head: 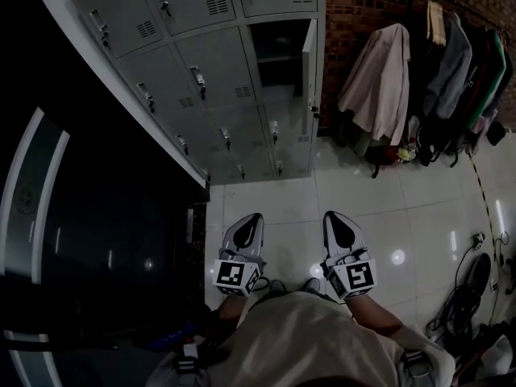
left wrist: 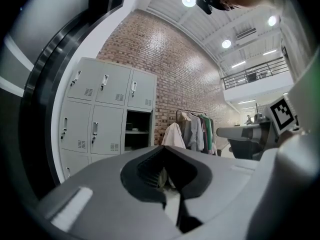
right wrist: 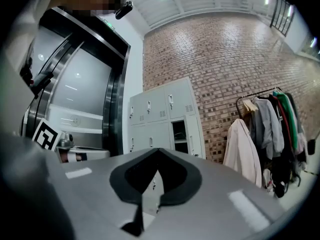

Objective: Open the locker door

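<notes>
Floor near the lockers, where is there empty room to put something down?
The glossy white tiled floor is bare between the grey metal lockers and the left gripper and right gripper. It is crowded under the rack of hanging coats and by the black cables.

Steel lockers (head: 201,71) and coat rack (head: 451,63) mark a changing area.

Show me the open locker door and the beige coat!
open locker door (head: 310,63), head view, middle of its panel.
beige coat (head: 376,79), head view, middle of its back.
</notes>
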Demonstrator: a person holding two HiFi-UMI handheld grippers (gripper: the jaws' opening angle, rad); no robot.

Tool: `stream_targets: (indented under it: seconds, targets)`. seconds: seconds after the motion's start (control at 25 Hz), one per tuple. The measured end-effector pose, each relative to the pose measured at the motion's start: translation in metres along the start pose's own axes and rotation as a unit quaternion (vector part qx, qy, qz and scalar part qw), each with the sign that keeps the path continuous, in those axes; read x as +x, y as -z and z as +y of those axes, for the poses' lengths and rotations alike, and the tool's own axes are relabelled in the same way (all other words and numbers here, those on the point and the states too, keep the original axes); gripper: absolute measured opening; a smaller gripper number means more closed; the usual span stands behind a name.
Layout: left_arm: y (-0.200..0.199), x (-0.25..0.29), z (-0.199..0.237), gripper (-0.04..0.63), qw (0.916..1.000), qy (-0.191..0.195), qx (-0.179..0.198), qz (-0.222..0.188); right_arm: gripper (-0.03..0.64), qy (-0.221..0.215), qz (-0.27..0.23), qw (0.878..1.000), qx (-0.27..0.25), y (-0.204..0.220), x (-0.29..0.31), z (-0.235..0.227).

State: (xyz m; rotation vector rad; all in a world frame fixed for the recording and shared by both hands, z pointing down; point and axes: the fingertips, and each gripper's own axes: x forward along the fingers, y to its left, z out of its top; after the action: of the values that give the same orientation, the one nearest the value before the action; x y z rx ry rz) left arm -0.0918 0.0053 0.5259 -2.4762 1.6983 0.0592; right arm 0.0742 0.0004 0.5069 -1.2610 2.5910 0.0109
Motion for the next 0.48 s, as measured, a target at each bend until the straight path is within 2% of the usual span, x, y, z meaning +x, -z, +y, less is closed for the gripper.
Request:
stream_targets:
  seconds: [0.12,0.16,0.28,0.48]
  targets:
    - [0.003,-0.011,0.007,0.023,0.9999,0.010,0.000,0.005,0.000,0.005,0.033,0.999,0.000,0.007,-0.001,0.016]
    - [0.002,-0.012,0.009,0.023,0.9999,0.014,0.002,0.005,0.000,0.007,0.033,0.999,-0.001,0.006,-0.001,0.019]
    - [0.000,-0.015,0.012,0.022,0.9998,0.018,0.003,0.001,0.000,0.008,-0.011,1.000,-0.009,-0.004,-0.002,0.025]
    - [-0.003,-0.017,0.006,0.023,0.9998,0.019,-0.002,-0.003,0.000,0.012,0.008,1.000,-0.003,0.003,-0.011,0.027]
